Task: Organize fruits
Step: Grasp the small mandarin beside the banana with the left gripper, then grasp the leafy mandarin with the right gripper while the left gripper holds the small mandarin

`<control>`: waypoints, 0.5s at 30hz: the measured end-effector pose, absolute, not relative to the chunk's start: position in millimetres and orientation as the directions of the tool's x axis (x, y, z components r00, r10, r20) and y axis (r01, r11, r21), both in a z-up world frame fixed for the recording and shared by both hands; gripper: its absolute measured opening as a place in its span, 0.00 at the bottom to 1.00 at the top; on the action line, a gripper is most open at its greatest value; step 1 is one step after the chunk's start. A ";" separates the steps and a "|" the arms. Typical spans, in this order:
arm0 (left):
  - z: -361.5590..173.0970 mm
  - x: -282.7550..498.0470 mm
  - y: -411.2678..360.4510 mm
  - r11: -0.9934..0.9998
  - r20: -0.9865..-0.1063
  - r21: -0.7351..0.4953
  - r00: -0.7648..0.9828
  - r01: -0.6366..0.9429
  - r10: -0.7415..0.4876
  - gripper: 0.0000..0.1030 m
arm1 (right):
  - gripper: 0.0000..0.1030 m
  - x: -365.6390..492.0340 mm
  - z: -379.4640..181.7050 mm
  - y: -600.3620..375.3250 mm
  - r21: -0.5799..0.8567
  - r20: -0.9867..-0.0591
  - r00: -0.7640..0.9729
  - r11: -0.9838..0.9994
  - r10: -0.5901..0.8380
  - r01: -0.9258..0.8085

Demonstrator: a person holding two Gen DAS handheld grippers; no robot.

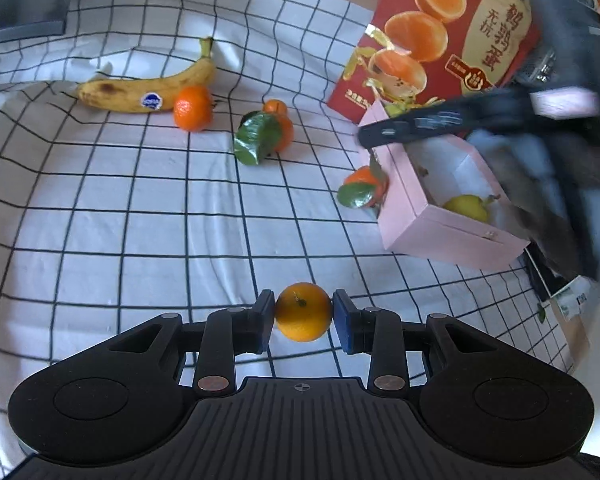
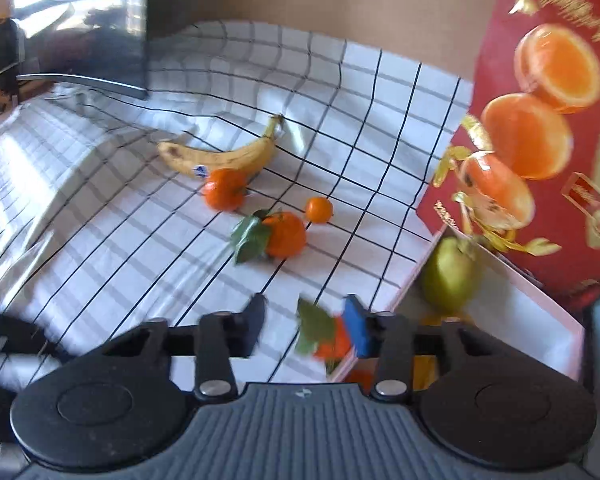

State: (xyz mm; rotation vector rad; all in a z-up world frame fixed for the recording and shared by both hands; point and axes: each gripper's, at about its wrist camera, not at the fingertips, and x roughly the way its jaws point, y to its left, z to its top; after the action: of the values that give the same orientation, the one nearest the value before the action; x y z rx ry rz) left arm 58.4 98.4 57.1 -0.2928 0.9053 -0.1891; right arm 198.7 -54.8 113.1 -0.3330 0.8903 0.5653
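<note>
My left gripper is shut on a small orange and holds it above the checked cloth. A banana, a mandarin, a leafy mandarin and a small orange lie further back. Another leafy mandarin rests against the pink box, which holds a pear. My right gripper is open and blurred, above the leafy mandarin by the pink box's edge. The pear shows in the box. The right gripper appears blurred in the left view.
A red printed carton stands behind the pink box, also in the right wrist view. A dark monitor stands at the back left. The checked cloth covers the table.
</note>
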 end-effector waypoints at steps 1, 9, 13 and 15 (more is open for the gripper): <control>59.1 57.0 100.0 0.942 -0.739 -0.333 0.612 0.030 -0.281 0.35 | 0.31 211.1 107.6 -47.8 -0.046 -0.817 0.488 0.809 0.307 -0.586; 57.5 41.6 122.6 0.932 -0.733 -0.357 0.635 -0.056 -0.242 0.35 | 0.30 233.4 68.3 -36.2 0.051 -0.878 0.372 0.832 0.301 -0.553; 55.9 41.2 126.2 0.929 -0.737 -0.363 0.632 -0.071 -0.239 0.35 | 0.30 210.2 77.3 -43.3 0.220 -0.863 0.255 0.779 0.436 -0.587; 55.0 42.2 125.6 0.928 -0.737 -0.365 0.631 -0.072 -0.241 0.35 | 0.31 190.1 91.1 -52.5 0.212 -0.832 0.291 0.755 0.473 -0.620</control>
State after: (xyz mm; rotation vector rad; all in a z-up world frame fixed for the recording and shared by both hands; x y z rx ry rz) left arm 42.2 125.6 55.0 -0.3815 0.8878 -0.0995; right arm 190.1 -52.5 91.1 -0.1621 1.0462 0.7325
